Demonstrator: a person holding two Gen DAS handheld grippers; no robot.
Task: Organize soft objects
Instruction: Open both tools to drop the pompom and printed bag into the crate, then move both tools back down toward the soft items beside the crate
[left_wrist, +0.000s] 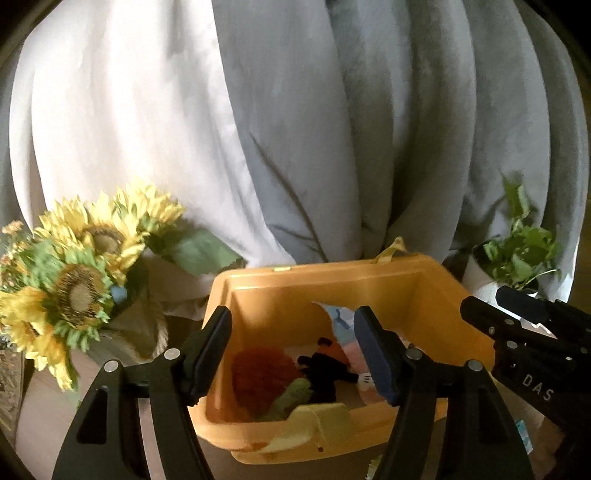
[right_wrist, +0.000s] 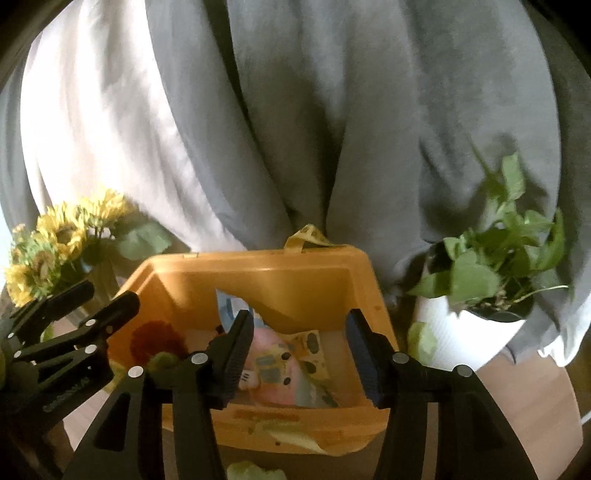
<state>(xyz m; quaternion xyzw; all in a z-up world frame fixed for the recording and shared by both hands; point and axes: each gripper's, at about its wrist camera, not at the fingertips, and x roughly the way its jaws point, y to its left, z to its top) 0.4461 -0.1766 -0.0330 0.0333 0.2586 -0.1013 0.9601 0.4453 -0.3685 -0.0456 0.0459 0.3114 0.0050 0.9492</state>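
Over the orange bin (left_wrist: 369, 273), both grippers are hovering with nothing between their jaws. Seen from its own camera, the left gripper (left_wrist: 293, 350) is holding its jaws apart above the bin's left half, and the right gripper (right_wrist: 301, 358) is doing the same above the right half; no pad is pressing on anything. Each gripper is also showing at the side of the other's view.

Down inside the bin, the soft objects are lying in a loose heap on its floor: a red fluffy piece (left_wrist: 260, 376) toward the left wall, a green plush piece (left_wrist: 291, 398) just beside it, a black plush toy (left_wrist: 321, 373) in the middle, and pastel patterned cloths (right_wrist: 291, 365) toward the right wall. One yellow cloth (left_wrist: 314, 424) is draping over the near rim.

Sunflowers (left_wrist: 81, 269) are standing near the surface's far left corner, a potted green plant (right_wrist: 491, 273) near the far right, and grey curtains (left_wrist: 295, 129) are hanging behind.
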